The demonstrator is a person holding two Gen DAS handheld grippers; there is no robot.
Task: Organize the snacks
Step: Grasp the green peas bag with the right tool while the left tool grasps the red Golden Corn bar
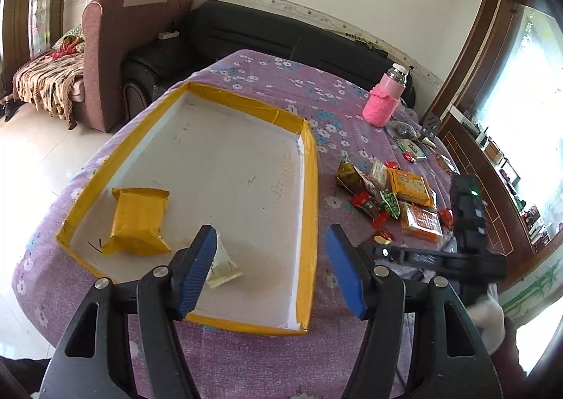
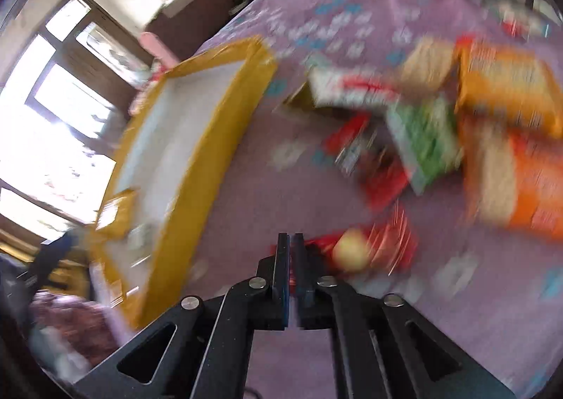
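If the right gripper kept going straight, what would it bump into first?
Probably the red snack packet, lying just ahead of the right gripper and slightly right of its shut fingertips. The picture is blurred, so depth is uncertain; it may first meet the purple floral tablecloth.

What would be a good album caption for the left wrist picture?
Open left claw hovers over a yellow-rimmed tray holding two snack packets.
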